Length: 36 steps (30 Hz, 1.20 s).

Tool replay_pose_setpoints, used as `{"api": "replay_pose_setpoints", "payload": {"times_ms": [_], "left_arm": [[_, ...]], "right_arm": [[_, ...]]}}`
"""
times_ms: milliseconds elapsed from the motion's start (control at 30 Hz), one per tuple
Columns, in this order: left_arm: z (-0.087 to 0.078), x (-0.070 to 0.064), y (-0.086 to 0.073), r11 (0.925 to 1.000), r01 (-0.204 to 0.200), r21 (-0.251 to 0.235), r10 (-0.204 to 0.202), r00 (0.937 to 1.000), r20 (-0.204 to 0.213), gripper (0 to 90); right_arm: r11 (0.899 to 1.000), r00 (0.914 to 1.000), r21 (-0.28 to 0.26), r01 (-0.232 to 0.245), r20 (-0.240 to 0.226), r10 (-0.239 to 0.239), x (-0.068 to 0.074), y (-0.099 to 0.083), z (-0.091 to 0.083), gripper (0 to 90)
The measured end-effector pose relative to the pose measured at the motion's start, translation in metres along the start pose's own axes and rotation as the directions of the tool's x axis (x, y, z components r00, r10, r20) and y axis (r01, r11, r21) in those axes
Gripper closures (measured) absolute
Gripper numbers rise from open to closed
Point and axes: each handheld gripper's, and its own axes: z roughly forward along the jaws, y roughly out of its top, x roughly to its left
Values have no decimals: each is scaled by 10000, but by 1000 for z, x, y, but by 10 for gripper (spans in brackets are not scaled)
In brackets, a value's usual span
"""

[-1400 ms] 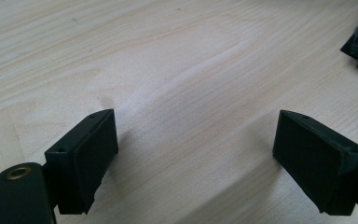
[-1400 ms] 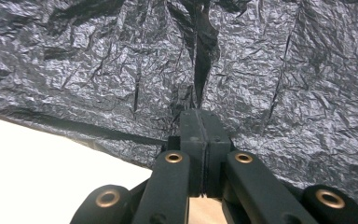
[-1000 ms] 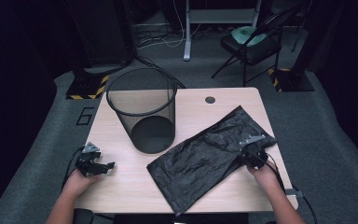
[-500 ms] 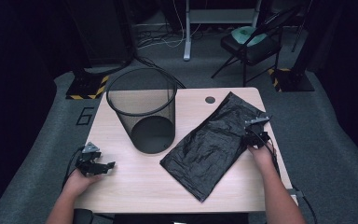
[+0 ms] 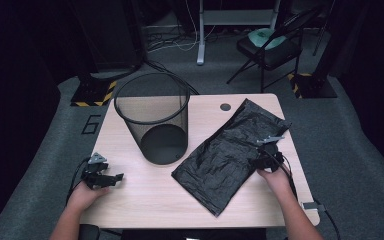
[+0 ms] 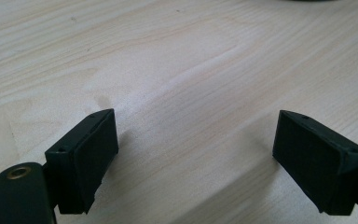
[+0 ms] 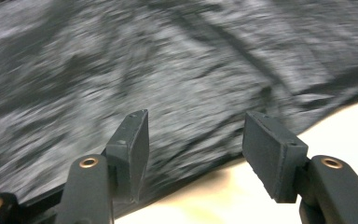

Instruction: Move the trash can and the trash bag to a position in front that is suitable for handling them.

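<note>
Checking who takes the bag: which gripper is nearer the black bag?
Right. The right gripper is open at the black bag's near edge; the left gripper is across the table.

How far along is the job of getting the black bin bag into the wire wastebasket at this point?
Early. Done: the black bin bag lies flat on the table, beside the wire wastebasket, which stands unlined. In hand: the right gripper sits open at the bag's edge with nothing between its jaws. The left gripper rests open over bare wood. Left: grasping the bag, opening it and fitting it in the basket.
</note>
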Motion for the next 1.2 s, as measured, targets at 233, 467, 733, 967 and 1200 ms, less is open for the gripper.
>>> {"api": "replay_pose_setpoints", "payload": {"times_ms": [233, 467, 733, 967, 1200], "left_arm": [[-1, -2, -1, 9989, -470, -52, 472, 9971, 599, 135], [-4, 0, 7, 9997, -38, 238, 17, 9961, 877, 304], [-22, -1, 33, 9989, 461, -24, -454, 9914, 1231, 318], [-50, 0, 73, 9989, 110, -447, -62, 9944, 1055, 311], [-84, -2, 120, 9940, -218, -1070, 323, 9947, 975, 309]], "right_arm": [[9921, 9921, 75, 1255, -35, -1255, 31, -6, -11, 403], [9939, 9943, 313, 1060, -126, -1056, 27, -19, -5, 406], [9945, 9947, 259, 1013, -176, -1009, 25, -20, -6, 401], [9929, 9935, 383, 1126, -212, -1119, 28, -21, -3, 401], [9923, 9936, 537, 1115, -248, -1103, 27, -22, 1, 401]]}}
